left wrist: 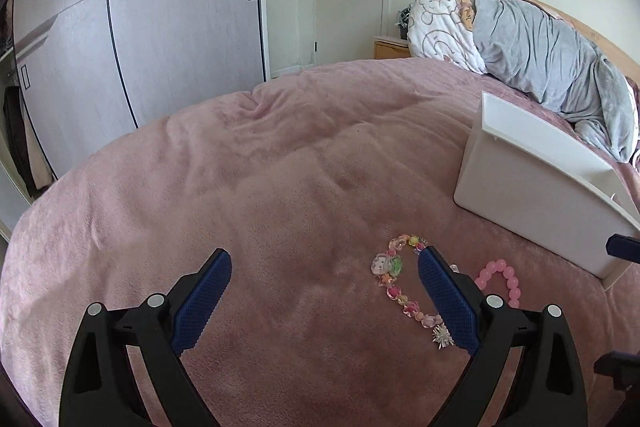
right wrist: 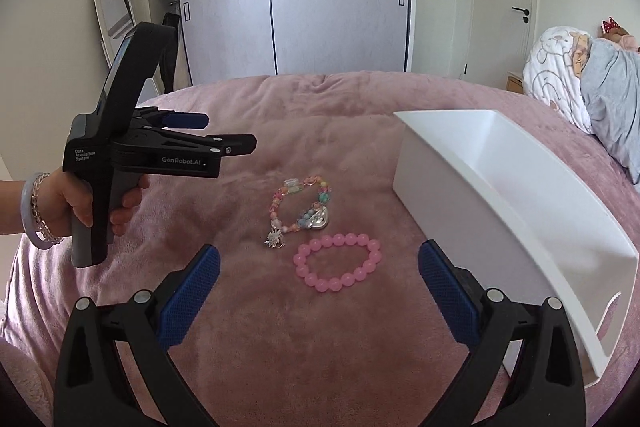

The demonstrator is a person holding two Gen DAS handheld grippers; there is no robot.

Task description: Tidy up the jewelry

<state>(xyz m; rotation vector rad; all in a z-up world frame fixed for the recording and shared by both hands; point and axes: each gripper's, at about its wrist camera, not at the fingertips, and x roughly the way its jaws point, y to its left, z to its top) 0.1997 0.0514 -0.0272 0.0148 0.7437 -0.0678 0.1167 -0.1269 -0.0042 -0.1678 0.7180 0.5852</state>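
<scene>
Bracelets: pink one (right wrist: 337, 262) & charm one (right wrist: 301, 209) both on blanket (right wrist: 280, 347), bin (right wrist: 500, 195) empty. Left gripper (left wrist: 324, 261) & right gripper (right wrist: 319, 257) spread, holding nothing. All left to do.

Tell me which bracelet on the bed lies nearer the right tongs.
The plain pink bead bracelet, a ring of matching round beads. The multicolored charm bracelet lies beyond it, farther from the right tongs.

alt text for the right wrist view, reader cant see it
Two bracelets, a pink bead bracelet and a multicoloured charm bracelet, lie on a pink blanket ahead of the open right gripper. A white bin sits right; the left gripper hovers left.
</scene>
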